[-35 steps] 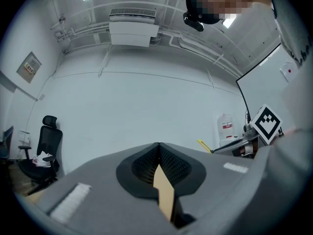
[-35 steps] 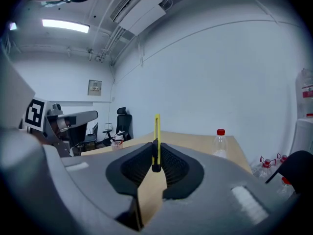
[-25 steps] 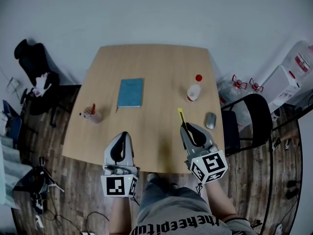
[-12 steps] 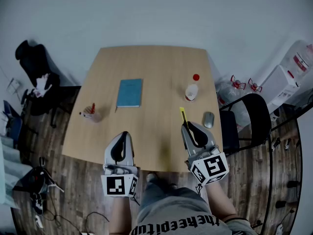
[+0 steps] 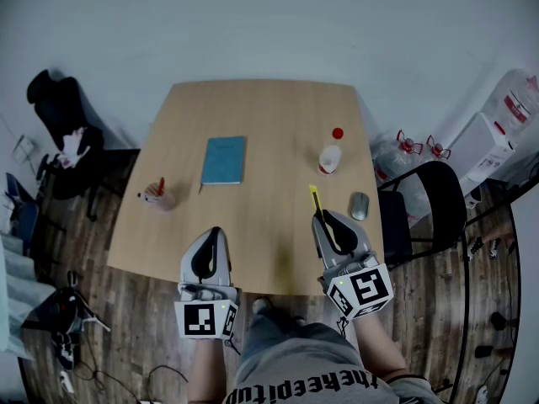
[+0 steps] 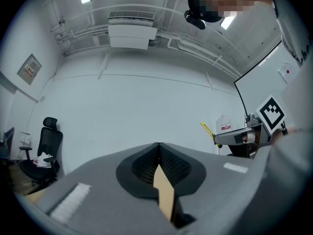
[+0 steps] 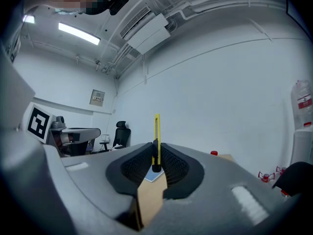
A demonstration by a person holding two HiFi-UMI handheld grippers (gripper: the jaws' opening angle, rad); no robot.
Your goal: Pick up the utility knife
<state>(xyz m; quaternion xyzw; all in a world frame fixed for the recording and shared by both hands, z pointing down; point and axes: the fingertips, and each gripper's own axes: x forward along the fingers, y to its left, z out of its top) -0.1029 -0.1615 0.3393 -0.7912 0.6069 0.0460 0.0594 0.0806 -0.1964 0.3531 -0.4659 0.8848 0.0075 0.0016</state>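
A slim yellow utility knife (image 5: 314, 199) sticks out forward from my right gripper (image 5: 321, 217), which is shut on its black rear end and holds it above the wooden table (image 5: 261, 108). In the right gripper view the utility knife (image 7: 156, 136) stands upright between the dark pads. The knife (image 6: 207, 130) also shows at the right of the left gripper view, beside the right gripper (image 6: 239, 136). My left gripper (image 5: 210, 236) hovers over the table's near edge, jaws shut with nothing between them, and its tips (image 6: 159, 148) meet.
On the table lie a blue notebook (image 5: 224, 159), a small cup with a red pen (image 5: 157, 194), a clear bottle (image 5: 329, 158) with its red cap (image 5: 338, 133) beside it, and a grey mouse (image 5: 360, 205). Black chairs stand right (image 5: 434, 204) and far left (image 5: 55, 108).
The right gripper with the knife has risen slightly off the table. The left gripper has stayed where it was.
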